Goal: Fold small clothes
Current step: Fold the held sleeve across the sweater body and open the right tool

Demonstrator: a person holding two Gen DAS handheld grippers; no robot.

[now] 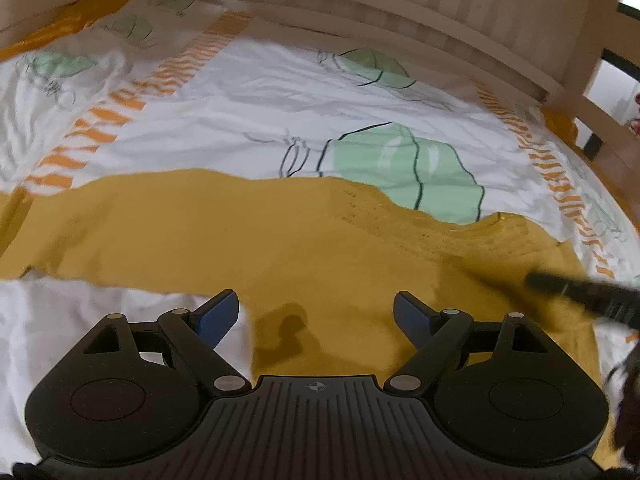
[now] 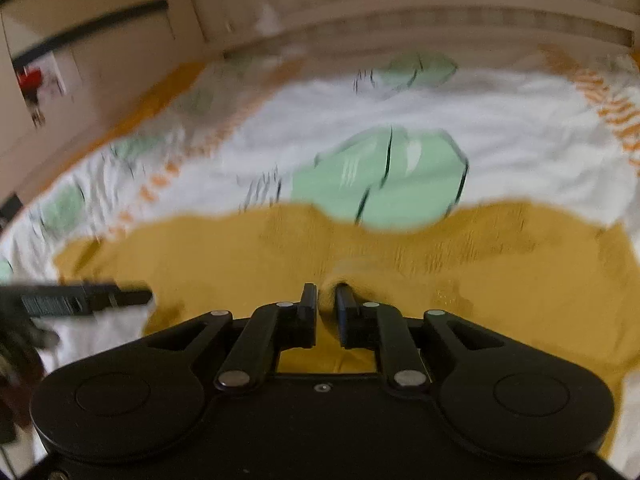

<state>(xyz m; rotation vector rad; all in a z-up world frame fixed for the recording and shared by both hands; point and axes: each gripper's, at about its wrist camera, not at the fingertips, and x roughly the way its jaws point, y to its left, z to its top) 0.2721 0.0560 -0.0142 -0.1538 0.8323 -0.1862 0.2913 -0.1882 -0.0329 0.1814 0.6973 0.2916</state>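
While the left gripper (image 1: 316, 314) hovers wide above the mustard-yellow knitted garment (image 1: 280, 240), the right gripper (image 2: 326, 300) pinches its fabric just ahead.

Right claw (image 2: 325, 300) pinching mustard garment (image 2: 480, 272).

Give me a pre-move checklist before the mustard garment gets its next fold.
1. Right claw grips the mustard garment: ok, the jaws are nearly shut with a pucker of cloth pinched between them.
2. Left claw has its own hold: not ok, jaws wide open above the cloth, nothing between them.
3. Garment lies spread on the bedsheet: ok, mostly flat, with wrinkles near the knitted edge.
4. Left claw is over the garment: ok, though its left finger sits above the garment's edge and white sheet.
5. Right view sharp enough to judge the far edge: not ok, motion blur.
6. Folds already made: cannot tell.
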